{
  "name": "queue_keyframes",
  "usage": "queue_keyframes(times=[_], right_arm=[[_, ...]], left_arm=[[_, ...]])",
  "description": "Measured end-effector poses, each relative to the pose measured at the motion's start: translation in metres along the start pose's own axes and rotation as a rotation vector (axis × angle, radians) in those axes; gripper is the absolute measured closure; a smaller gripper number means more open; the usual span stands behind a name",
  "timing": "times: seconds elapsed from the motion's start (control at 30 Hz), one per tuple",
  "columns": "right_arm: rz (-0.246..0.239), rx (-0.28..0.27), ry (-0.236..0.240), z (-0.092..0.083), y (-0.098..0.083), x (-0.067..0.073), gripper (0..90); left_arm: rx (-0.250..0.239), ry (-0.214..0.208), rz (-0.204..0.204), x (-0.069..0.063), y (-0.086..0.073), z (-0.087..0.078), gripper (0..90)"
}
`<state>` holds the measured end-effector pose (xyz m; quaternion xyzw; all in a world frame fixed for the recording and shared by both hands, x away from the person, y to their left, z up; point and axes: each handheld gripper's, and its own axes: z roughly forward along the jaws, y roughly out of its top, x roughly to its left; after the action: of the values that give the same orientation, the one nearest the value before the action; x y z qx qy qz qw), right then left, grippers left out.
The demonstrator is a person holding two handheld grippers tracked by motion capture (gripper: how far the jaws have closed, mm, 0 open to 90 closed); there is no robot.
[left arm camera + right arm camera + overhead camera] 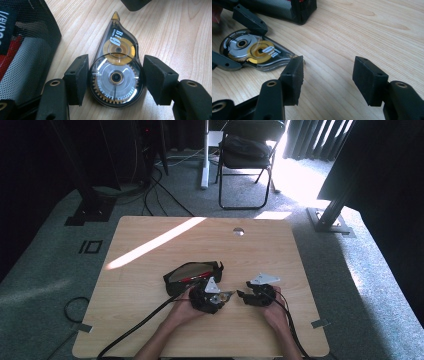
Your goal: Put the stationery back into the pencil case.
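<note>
A clear correction tape dispenser (116, 75) with gold and silver reels lies flat on the wooden table (150, 320), its tip pointing away from my left gripper (116, 80). The left gripper's pads rest against both sides of the round body, so it is shut on the dispenser. In the high view the dispenser (226, 295) lies between my two hands. My right gripper (328, 75) stands open over bare wood just off the tip, with nothing between its pads. The right gripper view shows the dispenser (254, 51) at upper left, flanked by the left gripper's jaws.
A black mesh pouch (192, 272) with red inside lies open just beyond my left hand, and it shows at the left of the left gripper view (22, 50). A folding chair (247, 150) and cables stand on the floor past the table's far edge.
</note>
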<state>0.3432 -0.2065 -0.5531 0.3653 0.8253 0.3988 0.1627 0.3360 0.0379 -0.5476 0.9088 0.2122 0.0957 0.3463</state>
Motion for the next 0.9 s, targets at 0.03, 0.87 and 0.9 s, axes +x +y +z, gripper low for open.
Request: queue_keyframes(times=[0.03,0.87,0.9], right_arm=[[0.000,0.000,0.000,0.000,0.000,0.000,41.8],[0.044,0.001,-0.046,-0.006,-0.007,-0.016,41.7],[0.044,0.001,-0.046,-0.006,-0.007,-0.016,41.7]], left_arm=[[-0.001,-0.002,0.002,0.000,0.000,0.000,39.6],[0.019,-0.013,0.044,-0.004,-0.001,-0.005,41.8],[0.015,-0.018,0.041,-0.004,-0.001,-0.006,41.8]])
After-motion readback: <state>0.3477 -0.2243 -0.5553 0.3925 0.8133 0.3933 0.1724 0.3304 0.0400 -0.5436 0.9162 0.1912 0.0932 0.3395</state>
